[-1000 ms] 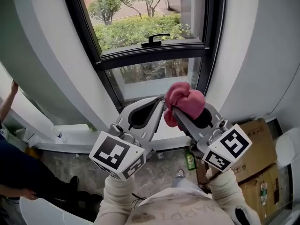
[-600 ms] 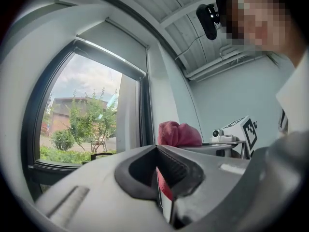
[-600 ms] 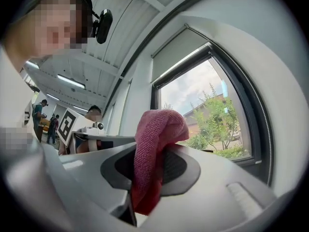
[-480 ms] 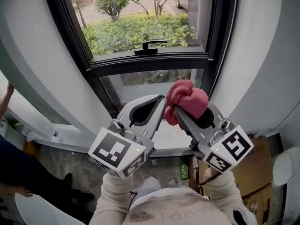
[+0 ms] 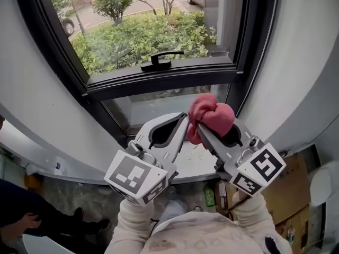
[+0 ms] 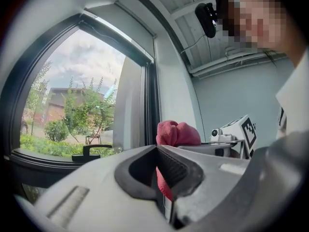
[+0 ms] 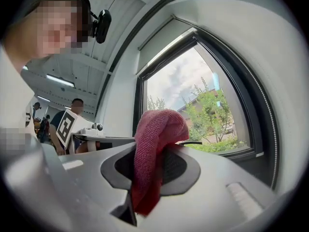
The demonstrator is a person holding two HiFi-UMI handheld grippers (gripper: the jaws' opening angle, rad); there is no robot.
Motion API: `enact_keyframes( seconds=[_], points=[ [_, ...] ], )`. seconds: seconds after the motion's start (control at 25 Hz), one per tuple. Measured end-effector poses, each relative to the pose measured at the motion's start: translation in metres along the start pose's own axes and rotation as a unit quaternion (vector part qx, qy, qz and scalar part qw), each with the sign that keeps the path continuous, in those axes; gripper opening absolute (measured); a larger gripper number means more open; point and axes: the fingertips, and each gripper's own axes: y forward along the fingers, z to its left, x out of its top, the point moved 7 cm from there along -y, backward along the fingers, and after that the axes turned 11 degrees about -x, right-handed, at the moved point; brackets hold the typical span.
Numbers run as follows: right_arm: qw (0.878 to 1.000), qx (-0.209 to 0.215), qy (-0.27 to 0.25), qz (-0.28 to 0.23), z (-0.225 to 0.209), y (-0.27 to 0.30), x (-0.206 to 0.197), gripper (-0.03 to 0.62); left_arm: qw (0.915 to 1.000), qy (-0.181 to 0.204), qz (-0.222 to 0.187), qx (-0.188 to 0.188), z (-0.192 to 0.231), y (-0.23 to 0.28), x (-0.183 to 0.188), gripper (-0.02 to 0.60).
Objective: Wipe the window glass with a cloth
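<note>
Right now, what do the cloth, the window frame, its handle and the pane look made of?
Cloth: pink-red textile, maybe microfibre or terry; fine ribbed weave, soft folds.
Window frame: dark, smooth, matte, possibly coated aluminium; the look leaves it open.
Handle: black, matte; metal or plastic, can't tell.
Pane: clear glass; the outdoors shows straight through.

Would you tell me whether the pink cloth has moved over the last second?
Yes: the cloth has risen slightly, closing toward the window handle.
</note>
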Motion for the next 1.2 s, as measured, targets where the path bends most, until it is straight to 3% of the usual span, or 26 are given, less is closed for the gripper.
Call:
enact_keyframes(
  seconds=[0.56,0.92,1.2],
  points=[
    [0.998,-0.024,-0.042,-0.037,-0.017,0.149,0.031,0.109,0.9989,0.032,-0.019,-0.029,0.152,0.011,0.033,0.002],
    [0.998,-0.060,-0.028,-0.005,-0.025,0.194,-0.001,0.110,0.9981,0.012,-0.030,-0.052,0.202,0.009,0.014,0.002],
    [0.996,-0.063,-0.067,-0.018,-0.047,0.242,0.037,0.109,0.9985,0.006,-0.038,-0.039,0.226,0.022,0.013,0.002]
  ],
)
